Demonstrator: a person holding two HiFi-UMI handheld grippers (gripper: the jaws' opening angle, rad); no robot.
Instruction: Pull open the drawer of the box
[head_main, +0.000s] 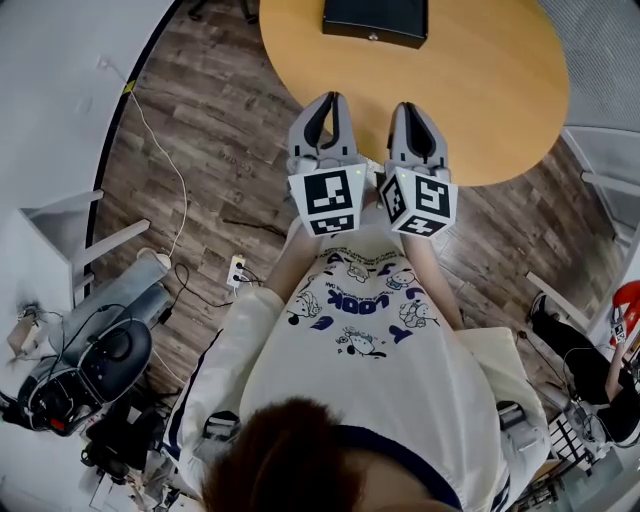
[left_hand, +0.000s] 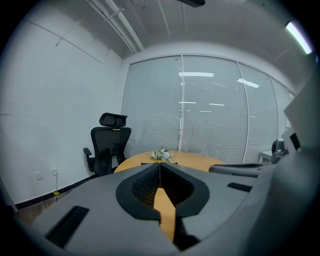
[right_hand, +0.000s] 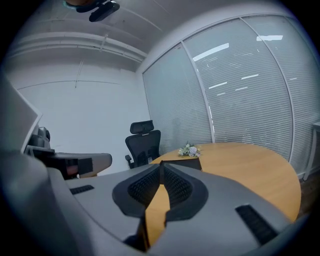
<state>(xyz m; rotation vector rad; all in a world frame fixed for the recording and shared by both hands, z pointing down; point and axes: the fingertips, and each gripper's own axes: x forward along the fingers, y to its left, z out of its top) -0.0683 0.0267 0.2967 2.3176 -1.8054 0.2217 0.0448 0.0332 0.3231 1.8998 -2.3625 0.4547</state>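
A round wooden bench (head_main: 480, 90) fills the 12 o'clock side, above a floor (head_main: 210, 110) of dark wood planks. A white power strip (head_main: 237, 270) lies on the floor at 9 o'clock. Beyond the bench, a black office chair (left_hand: 107, 145) stands at 9 o'clock near a white wall (left_hand: 55, 115). Windows (left_hand: 210, 115) with closed blinds reflect ceiling lights.

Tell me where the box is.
In the head view the black box sits top centre on the round table, beyond the left gripper and right gripper.
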